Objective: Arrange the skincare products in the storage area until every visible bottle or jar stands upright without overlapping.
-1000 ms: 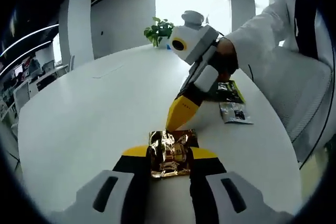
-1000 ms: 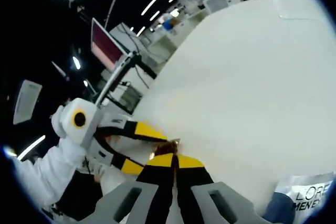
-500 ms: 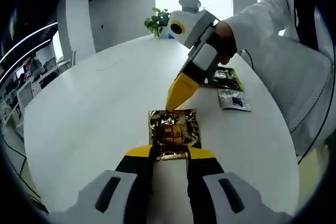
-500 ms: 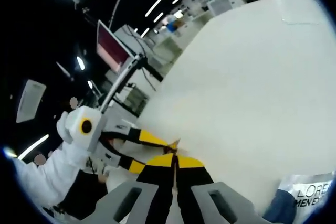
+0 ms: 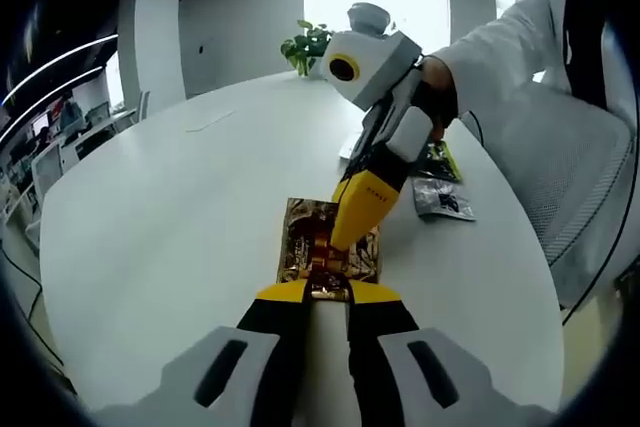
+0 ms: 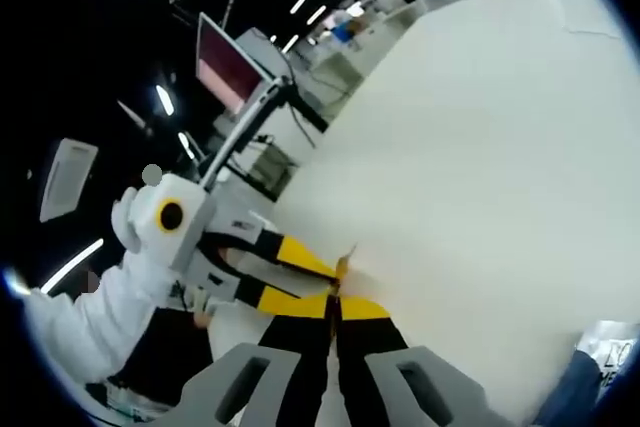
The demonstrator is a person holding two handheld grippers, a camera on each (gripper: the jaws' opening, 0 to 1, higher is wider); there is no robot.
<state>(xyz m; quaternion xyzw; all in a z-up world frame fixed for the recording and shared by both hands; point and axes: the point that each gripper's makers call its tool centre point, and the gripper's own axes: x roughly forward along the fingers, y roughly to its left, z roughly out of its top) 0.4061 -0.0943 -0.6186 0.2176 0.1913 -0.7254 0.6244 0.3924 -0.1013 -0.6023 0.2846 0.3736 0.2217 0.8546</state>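
On the white table [image 5: 170,207], toward two o'clock of my left gripper [image 5: 325,292], I see two dark sachets [image 5: 440,182] near a white sleeve [image 5: 520,37]. Both grippers pinch the gold foil sachet [image 5: 305,242]: left jaws closed on its near edge, right gripper [image 6: 335,299] shut on its far part.

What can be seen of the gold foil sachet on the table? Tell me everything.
The gold foil sachet is a flat, roughly square packet of crinkled, shiny gold-brown foil with reddish print at its middle. It lies flat on the white table. The left gripper has its jaws closed on its near edge, and the right gripper presses its shut yellow tip onto its top. In the right gripper view just a thin sliver shows.
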